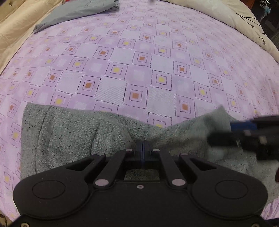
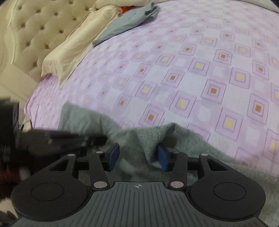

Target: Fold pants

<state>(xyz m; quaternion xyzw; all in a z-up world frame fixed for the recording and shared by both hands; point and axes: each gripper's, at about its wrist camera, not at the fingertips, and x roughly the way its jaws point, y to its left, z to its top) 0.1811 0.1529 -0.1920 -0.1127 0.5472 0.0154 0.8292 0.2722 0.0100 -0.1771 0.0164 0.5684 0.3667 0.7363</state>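
Grey speckled pants (image 1: 73, 136) lay bunched at the bed's (image 1: 139, 57) near edge | my left gripper (image 1: 143, 147) pinched them tight | my right gripper (image 2: 138, 157) was apart around a ridge | folding looked barely begun

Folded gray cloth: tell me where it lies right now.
The folded gray cloth lies at the far left of the purple bedspread in both views, against the cream pillow by the headboard, well away from the speckled gray pants.

Bed with lilac checked sheet (image 2: 191, 73), tufted cream headboard (image 2: 38, 29), beige pillow (image 2: 73, 50)
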